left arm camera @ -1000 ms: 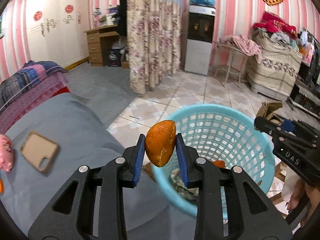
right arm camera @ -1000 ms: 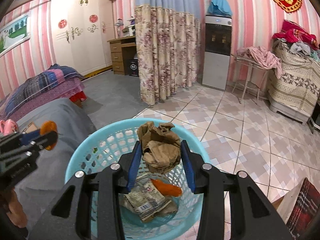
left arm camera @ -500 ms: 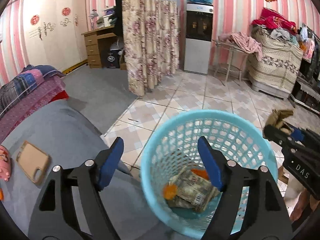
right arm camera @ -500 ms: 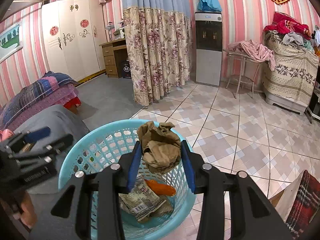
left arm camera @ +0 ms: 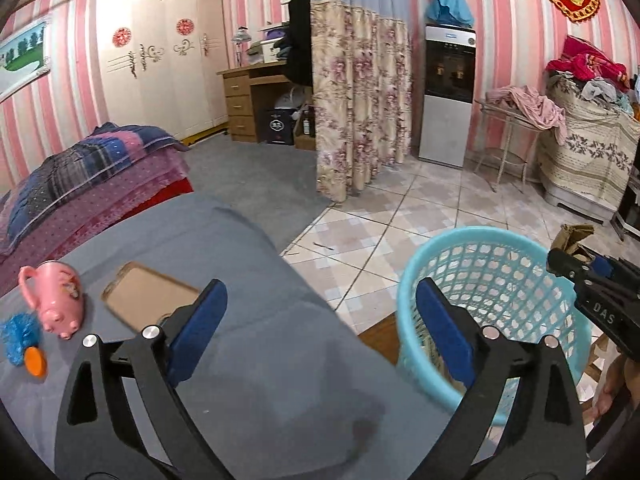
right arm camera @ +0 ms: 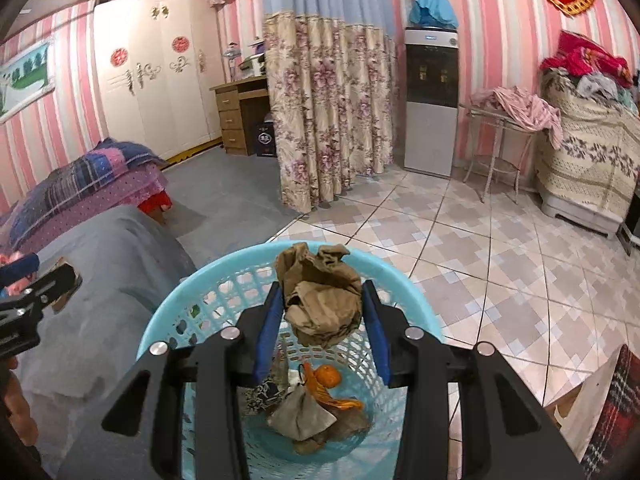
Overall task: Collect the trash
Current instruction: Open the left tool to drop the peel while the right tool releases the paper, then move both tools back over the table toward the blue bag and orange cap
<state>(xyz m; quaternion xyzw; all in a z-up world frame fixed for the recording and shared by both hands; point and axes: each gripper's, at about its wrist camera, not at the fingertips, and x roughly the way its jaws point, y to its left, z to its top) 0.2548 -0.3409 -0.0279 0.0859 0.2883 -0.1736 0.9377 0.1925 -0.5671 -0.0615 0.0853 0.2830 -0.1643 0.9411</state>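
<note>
My left gripper (left arm camera: 318, 300) hovers over the grey cloth surface (left arm camera: 256, 320), its jaws opening wide with nothing between them. The light blue basket (left arm camera: 480, 236) stands to its right on the floor. My right gripper (right arm camera: 322, 294) is held above the basket (right arm camera: 172, 320) and is shut on a crumpled brown paper (right arm camera: 320, 280). Inside the basket lie an orange peel (right arm camera: 326, 376) and several wrappers and scraps. In the right wrist view the left gripper (right arm camera: 36, 280) shows at the left edge. The left wrist view catches the right gripper (left arm camera: 592, 276) with the paper (left arm camera: 576, 236).
On the grey surface lie a pink pig mug (left arm camera: 56, 300), a tan phone case (left arm camera: 148, 300), a blue brush (left arm camera: 18, 336) and an orange cap (left arm camera: 35, 362). Tiled floor (right arm camera: 500, 260) stretches beyond the basket; a floral curtain (left arm camera: 356, 100) and a bed (left arm camera: 80, 184) stand behind.
The left gripper opened and the orange peel dropped into the basket. It then swung left, away from the basket, over the grey surface. The right gripper kept still with the paper.
</note>
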